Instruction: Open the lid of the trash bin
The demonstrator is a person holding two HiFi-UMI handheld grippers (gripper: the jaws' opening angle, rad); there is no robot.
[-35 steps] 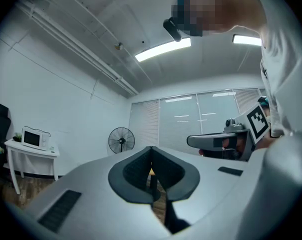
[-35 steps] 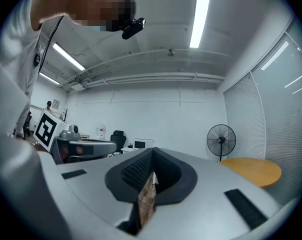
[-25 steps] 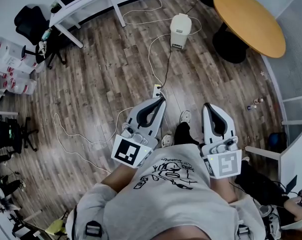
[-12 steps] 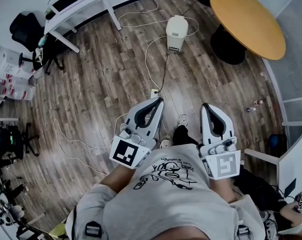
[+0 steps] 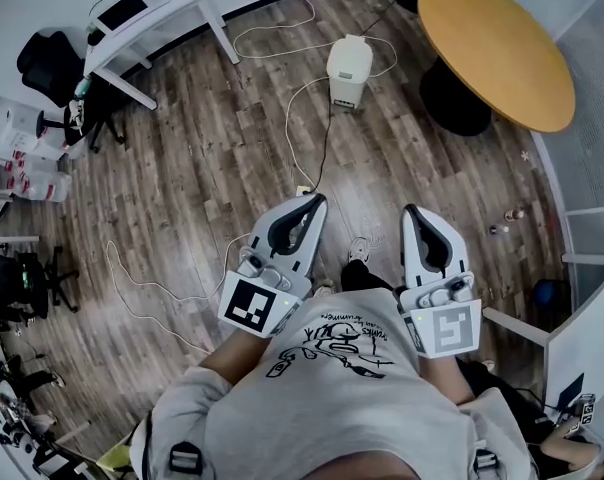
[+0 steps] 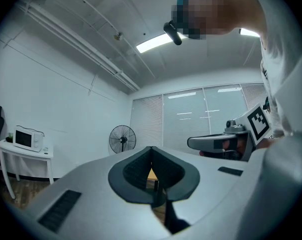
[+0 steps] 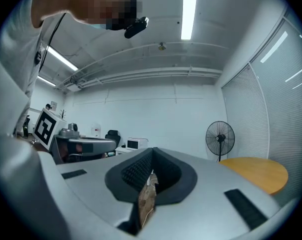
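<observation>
A cream trash bin [image 5: 348, 71] with its lid down stands on the wood floor, far ahead of both grippers in the head view. My left gripper [image 5: 317, 200] is held level at waist height, its tips meeting, nothing between them. My right gripper [image 5: 414, 211] sits beside it, also shut and empty. In the left gripper view the left gripper [image 6: 151, 149] has its jaws together; the right gripper shows at the right edge. In the right gripper view the right gripper [image 7: 152, 150] is closed the same way, with floor showing through the slit below.
A white cable [image 5: 312, 118] runs across the floor past the bin to a power strip [image 5: 304, 191]. A round wooden table [image 5: 496, 48] stands at the right. A white desk [image 5: 147, 13] with a microwave and black chairs are at the left. A standing fan [image 7: 219, 137] is near the blinds.
The whole view has advanced toward the bin: bin, table and desk sit slightly lower and nearer in the head view. Both grippers keep their pose and stay shut.
</observation>
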